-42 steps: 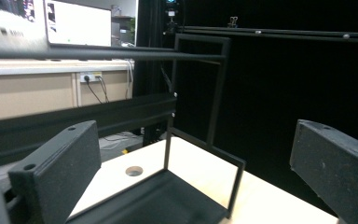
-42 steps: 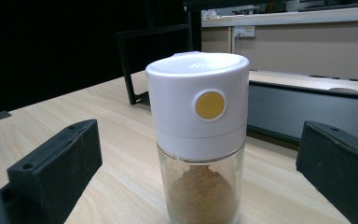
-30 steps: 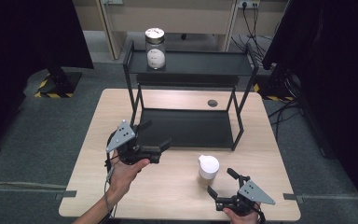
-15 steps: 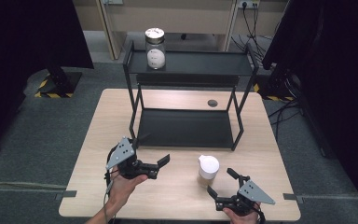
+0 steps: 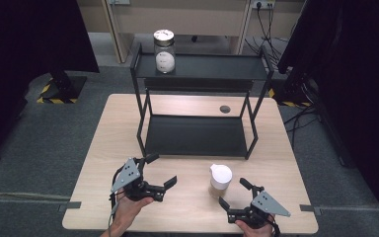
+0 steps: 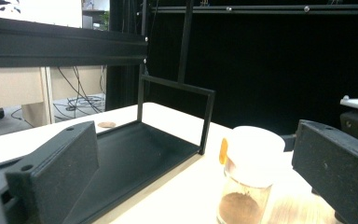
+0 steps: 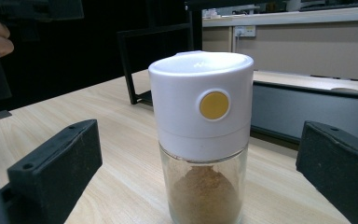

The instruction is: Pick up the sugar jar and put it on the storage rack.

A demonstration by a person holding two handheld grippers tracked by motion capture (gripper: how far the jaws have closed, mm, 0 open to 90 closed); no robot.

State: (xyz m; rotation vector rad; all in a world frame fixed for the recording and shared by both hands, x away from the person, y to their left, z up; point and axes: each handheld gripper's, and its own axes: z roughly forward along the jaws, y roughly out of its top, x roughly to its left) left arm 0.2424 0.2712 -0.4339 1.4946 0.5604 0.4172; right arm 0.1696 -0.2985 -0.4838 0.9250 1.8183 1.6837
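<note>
Brown powder part-fills the white-capped shaker (image 7: 201, 140); shelf jar (image 5: 164, 51) holds white contents.

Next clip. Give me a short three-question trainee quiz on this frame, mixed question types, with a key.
1. True or false: the spice jar with the white cap stands on the lower shelf of the black rack.
2. Which gripper is nearer the spice jar? A. left gripper B. right gripper
3. Fill in: the glass jar stands on the rack's ____ shelf.

Key
1. False: it stands on the table, in front of the rack.
2. B. Its jaws are open and point at the jar without touching it.
3. Top.
</note>
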